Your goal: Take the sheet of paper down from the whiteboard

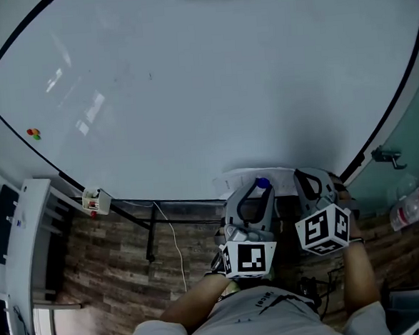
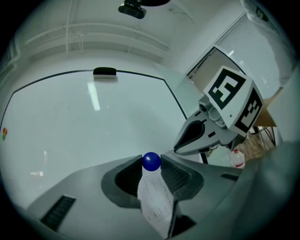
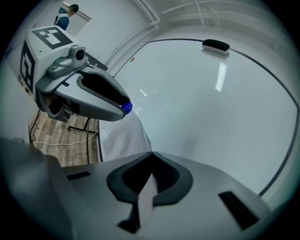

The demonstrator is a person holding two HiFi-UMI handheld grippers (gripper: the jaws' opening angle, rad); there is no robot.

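Observation:
The sheet of paper [image 1: 280,177] lies curled between my two grippers, low in front of the whiteboard [image 1: 190,93]. My left gripper [image 1: 258,188] is shut on a round blue magnet [image 2: 151,161], whose ball sits pinched between the jaw tips, with the printed sheet [image 2: 157,206] hanging down between the jaws below it. My right gripper [image 1: 312,180] is shut on an edge of the same sheet [image 3: 146,194]. The right gripper view also shows the left gripper [image 3: 123,110] with the blue magnet [image 3: 126,108] at its tip and the paper [image 3: 119,140] bulging under it.
A black eraser [image 3: 215,46] sits on the board's top edge. Small red and green magnets [image 1: 33,133] stick at the board's left. A small marker box [image 1: 95,201] hangs at the lower left corner. A white shelf [image 1: 25,240], a cable [image 1: 175,244] and a water bottle [image 1: 407,210] are on the wooden floor.

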